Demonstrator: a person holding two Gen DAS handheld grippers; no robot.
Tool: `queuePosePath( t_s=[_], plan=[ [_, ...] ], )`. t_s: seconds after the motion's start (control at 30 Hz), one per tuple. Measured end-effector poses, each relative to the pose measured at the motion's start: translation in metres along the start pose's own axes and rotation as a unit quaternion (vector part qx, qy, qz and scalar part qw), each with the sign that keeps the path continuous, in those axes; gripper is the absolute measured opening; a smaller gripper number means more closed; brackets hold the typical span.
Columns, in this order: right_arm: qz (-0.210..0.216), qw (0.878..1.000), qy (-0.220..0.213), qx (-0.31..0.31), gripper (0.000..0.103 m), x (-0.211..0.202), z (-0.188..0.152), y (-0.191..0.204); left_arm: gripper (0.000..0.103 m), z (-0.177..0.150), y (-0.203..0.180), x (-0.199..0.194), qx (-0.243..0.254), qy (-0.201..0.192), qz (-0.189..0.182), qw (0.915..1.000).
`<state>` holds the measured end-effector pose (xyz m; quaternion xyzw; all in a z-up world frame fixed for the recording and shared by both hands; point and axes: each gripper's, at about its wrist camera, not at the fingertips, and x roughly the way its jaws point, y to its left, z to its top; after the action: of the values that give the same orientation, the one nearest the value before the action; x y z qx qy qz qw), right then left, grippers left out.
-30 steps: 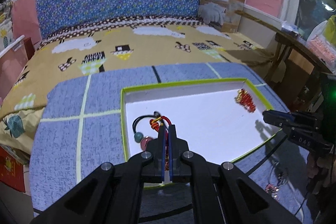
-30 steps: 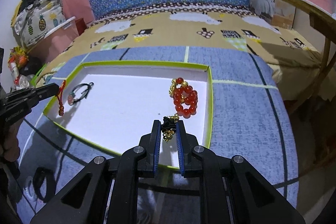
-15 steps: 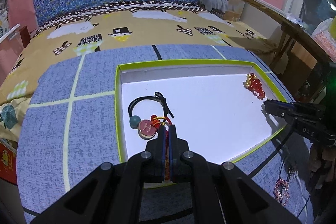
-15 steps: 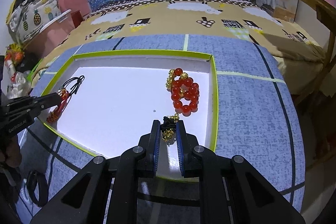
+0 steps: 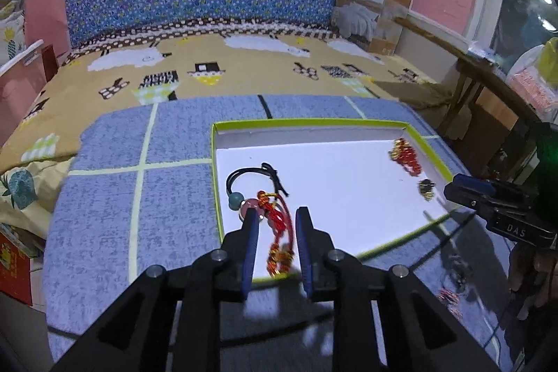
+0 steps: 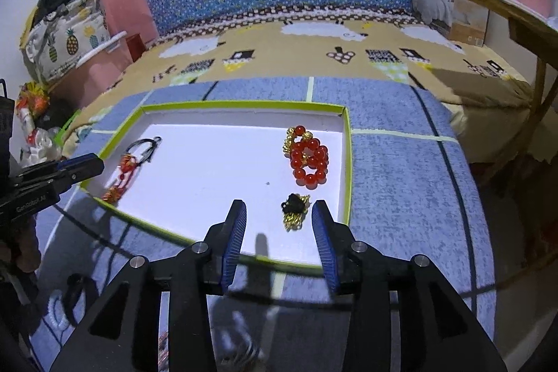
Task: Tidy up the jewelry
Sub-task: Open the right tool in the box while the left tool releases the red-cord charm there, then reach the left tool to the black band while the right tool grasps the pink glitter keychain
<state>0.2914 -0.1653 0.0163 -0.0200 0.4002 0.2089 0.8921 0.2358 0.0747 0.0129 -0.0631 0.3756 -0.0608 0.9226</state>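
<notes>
The jewelry lies in the white tray with the green rim (image 6: pixel 348 142), which sits on the blue checked cloth (image 6: pixel 401 183) in the middle of both views. In your right wrist view, the red bead bracelet (image 6: pixel 309 159) rests near the right wall of the tray, and just below it lies the small black and gold charm (image 6: pixel 295 206), flat on the white floor. Your right gripper (image 6: pixel 279 215) has just been opening; its jaws now stand wide apart, the charm lies nearer the right jaw, and the pads do not press on it. In your left wrist view, the red cord ornament with gold ends (image 5: pixel 279 225) lies at the lower left corner of the tray, its tassel reaching to the near green rim. Beside it, toward the upper left, are a black cord loop (image 5: pixel 244 175) with a teal bead (image 5: pixel 235 199) and a pink disc (image 5: pixel 251 206). Your left gripper (image 5: pixel 275 222) has also just been opening; the red cord is between the jaws, but the pads are clear of it. This part of the frame is a little blurred. At the right edge of the left wrist view you see the right gripper beside the tray rim, and under it some more small pieces (image 5: pixel 450 297) lie on the cloth, too dark to tell what they are
</notes>
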Motion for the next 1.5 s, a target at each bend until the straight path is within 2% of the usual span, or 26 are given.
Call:
queuePosePath(
  t_s=[0.27,0.5,0.73,1.07,1.3,1.5],
  plan=[
    [0.014,0.999,-0.029,0.001,0.040,-0.044,-0.030,0.017,0.023,-0.028,-0.018,-0.045,0.001,-0.038,-0.001,0.9993],
    [0.034,0.998,-0.053,-0.002,0.040,-0.080,-0.062,0.031,0.023,-0.058,-0.041,-0.071,0.026,-0.048,-0.002,0.9985],
    [0.033,0.997,-0.063,-0.004,0.040,-0.107,-0.090,0.040,0.023,-0.085,-0.055,-0.096,0.043,-0.059,0.000,0.9974],
    [0.038,0.998,-0.054,0.018,0.040,-0.126,-0.123,0.037,0.023,-0.121,-0.062,-0.115,0.047,-0.047,-0.010,0.9977],
    [0.051,0.998,-0.036,0.021,0.040,-0.124,-0.133,0.039,0.023,-0.127,-0.057,-0.116,0.036,-0.038,-0.008,0.9986],
    [0.055,0.998,-0.037,0.012,0.040,-0.124,-0.134,0.045,0.023,-0.128,-0.055,-0.115,0.032,-0.038,-0.006,0.9987]
  ],
)
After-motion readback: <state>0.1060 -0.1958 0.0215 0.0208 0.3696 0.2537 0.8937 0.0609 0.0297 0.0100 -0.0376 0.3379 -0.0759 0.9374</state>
